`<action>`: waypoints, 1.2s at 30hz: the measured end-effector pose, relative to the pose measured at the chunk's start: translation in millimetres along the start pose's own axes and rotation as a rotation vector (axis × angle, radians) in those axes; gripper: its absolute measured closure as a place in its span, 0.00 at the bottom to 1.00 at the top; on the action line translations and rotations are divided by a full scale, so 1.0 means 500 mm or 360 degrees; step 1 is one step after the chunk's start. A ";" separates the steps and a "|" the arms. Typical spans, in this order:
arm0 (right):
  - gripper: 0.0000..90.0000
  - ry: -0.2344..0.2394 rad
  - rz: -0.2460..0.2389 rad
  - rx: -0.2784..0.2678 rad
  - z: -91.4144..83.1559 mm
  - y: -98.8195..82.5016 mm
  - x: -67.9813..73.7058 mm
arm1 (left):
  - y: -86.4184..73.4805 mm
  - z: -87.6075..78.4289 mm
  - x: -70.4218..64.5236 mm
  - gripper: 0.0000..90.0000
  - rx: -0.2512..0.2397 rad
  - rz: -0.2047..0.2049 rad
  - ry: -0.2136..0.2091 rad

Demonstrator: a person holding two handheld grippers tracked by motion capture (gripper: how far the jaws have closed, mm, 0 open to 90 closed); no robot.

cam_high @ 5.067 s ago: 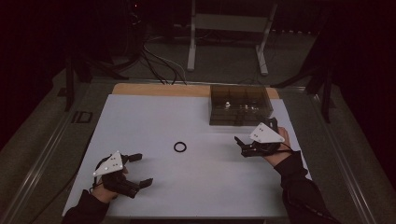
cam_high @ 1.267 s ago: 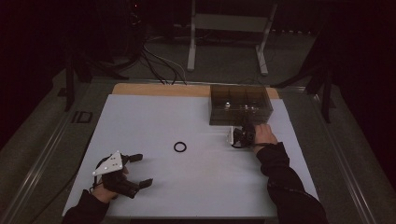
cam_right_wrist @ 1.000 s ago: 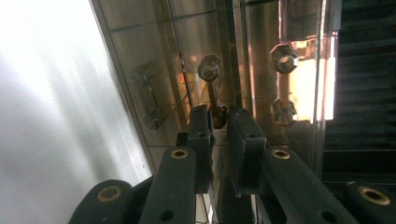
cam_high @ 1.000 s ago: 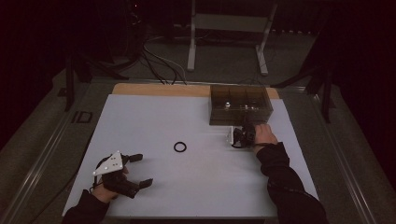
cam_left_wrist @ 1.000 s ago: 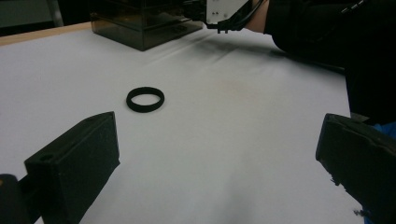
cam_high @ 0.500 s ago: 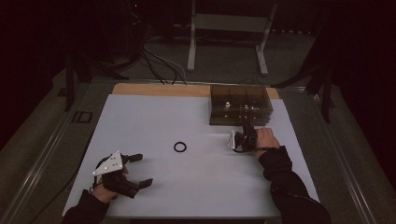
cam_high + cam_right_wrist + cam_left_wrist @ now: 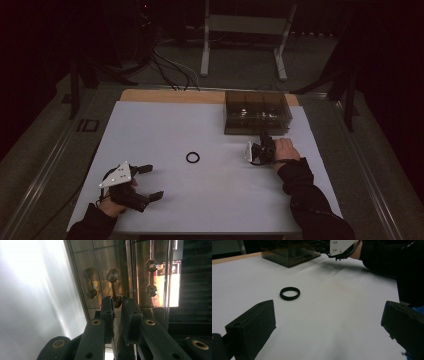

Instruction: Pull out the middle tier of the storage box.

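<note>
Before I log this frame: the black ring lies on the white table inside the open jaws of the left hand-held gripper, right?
Not inside. In the left gripper view the black ring lies on the white table, well ahead of the open left hand-held gripper.

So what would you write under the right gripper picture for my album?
The right gripper pinches a drawer handle on the clear drawer box.

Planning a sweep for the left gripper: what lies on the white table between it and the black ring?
Nothing: in the left gripper view, bare white table runs from the open left gripper to the black ring. The high view agrees.
</note>
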State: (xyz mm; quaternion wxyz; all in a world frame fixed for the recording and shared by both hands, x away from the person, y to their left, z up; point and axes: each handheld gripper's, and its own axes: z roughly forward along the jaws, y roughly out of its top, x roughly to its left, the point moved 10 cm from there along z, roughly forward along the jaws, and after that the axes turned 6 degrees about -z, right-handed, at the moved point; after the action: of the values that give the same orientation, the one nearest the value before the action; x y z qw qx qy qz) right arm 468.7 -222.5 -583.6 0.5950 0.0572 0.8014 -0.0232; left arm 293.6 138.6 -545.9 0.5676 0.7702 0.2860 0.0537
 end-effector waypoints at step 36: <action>0.42 0.0424 0.0210 -0.0267 -0.031 -0.030 -0.006 | 0.000 0.000 -0.003 0.01 0.0004 0.0009 0.0008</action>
State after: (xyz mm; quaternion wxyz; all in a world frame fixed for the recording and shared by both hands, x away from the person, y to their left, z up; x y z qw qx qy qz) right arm 453.1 -235.7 -576.5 0.4865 0.0624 0.8667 0.0906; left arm 292.5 138.2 -545.4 0.5657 0.7716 0.2853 0.0570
